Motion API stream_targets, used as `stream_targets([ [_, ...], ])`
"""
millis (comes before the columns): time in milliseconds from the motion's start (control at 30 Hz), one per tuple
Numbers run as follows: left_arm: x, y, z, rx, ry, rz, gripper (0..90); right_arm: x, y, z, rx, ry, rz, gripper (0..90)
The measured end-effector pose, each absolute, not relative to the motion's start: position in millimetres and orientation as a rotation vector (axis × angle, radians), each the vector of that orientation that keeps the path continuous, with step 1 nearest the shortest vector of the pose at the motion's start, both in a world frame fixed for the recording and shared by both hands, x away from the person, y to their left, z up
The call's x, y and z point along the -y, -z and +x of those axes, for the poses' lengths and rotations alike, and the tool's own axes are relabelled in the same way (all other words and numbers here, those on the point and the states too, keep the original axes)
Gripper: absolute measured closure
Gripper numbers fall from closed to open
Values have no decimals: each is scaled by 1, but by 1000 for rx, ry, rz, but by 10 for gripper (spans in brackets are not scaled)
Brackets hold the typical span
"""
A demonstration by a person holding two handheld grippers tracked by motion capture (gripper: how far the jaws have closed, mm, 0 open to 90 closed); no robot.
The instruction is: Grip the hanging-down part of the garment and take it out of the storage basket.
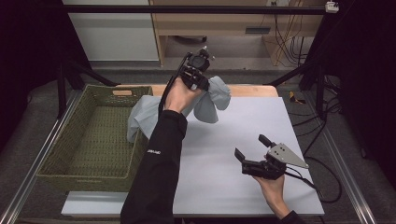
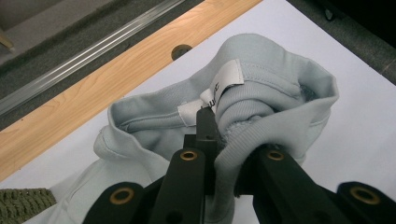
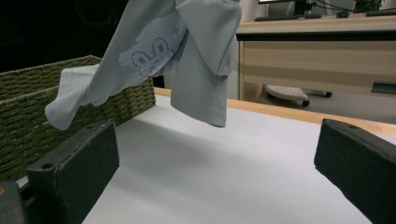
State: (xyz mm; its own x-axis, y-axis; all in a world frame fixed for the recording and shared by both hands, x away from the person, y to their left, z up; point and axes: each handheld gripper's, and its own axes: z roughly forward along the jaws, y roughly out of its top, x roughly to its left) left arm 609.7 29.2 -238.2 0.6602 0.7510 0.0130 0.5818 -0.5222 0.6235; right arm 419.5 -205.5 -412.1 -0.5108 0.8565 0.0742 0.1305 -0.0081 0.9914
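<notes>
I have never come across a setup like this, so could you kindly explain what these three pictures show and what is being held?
A person works with two hand-held black clamps, each with two jaws. The high view looks down from above the person; the other two pictures come from cameras riding on the clamps, looking along their jaws.

The left gripper is shut on the neck of a pale grey-blue child's sweatshirt, beside its white label, and holds it up so it hangs over the white tabletop. One part trails over the rim of the green woven basket at the left.

The right gripper is open and holds nothing, low over the tabletop.
</notes>
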Motion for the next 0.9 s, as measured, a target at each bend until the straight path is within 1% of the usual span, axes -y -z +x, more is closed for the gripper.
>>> stream_targets([
  [333, -30, 234, 608, -1029, -382, 2295, 833, 187, 403, 432, -1710, -1589, 1025, 3],
  [500, -32, 232, 607, -1027, -380, 2292, 833, 172, 396, 445, -1735, -1584, 973, 4],
  [533, -32, 232, 607, -1025, -379, 2296, 833, 166, 393, 445, -1722, -1616, 1016, 3],
  [900, -33, 230, 605, -1015, -376, 2302, 833, 137, 383, 464, -1740, -1624, 979, 4],
])
